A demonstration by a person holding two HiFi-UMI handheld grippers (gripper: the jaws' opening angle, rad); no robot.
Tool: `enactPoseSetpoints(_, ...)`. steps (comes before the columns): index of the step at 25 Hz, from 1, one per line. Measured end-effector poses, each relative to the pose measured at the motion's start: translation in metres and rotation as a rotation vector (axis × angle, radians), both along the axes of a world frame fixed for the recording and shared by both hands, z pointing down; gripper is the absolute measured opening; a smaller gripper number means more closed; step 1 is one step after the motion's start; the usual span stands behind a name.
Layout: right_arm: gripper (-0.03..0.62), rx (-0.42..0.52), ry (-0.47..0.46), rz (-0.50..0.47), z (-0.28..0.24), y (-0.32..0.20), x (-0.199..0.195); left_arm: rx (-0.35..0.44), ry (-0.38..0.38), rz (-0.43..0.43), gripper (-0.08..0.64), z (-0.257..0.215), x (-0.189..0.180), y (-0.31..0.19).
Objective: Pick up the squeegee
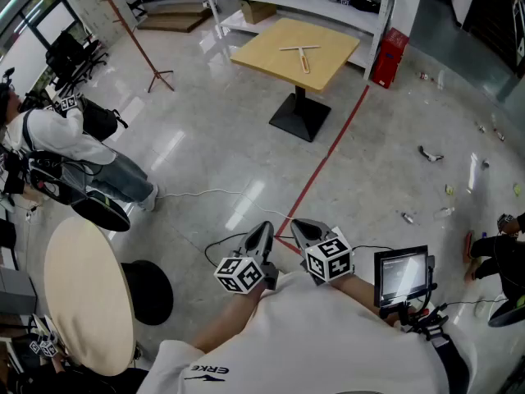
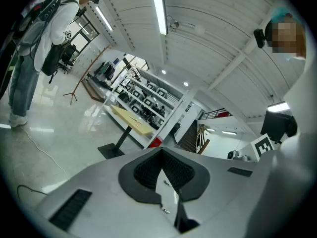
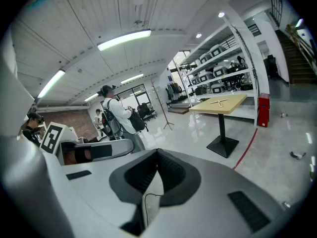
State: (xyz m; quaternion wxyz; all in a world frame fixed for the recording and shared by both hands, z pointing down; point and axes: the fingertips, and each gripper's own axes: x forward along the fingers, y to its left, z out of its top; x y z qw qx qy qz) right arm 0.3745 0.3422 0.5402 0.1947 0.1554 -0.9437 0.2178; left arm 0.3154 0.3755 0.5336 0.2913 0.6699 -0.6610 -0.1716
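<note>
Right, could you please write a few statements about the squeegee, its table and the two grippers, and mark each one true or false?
1. The squeegee lies on the square wooden table. True.
2. The right gripper is shut on the squeegee. False: its jaws are shut with nothing between them, and the squeegee is far off across the floor.
3. The left gripper holds nothing. True.
4. A blue line runs along the floor past the table's base. False: the line is red.
5. A person with a backpack stands at the left of the head view. True.
</note>
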Motion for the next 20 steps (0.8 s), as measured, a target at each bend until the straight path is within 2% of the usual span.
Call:
enactPoseSetpoints(11,0.003,-0.004,-0.009,-0.015,0.006,0.003,0.001,-0.002,-0.003,-0.027,0.005,0.005,0.000,0.006)
enactPoseSetpoints(20,0.003,-0.045,-0.041,-0.053,0.004,0.018,-0.004,-0.015,-0.007,-0.078,0.005,0.004,-0.004,0.026)
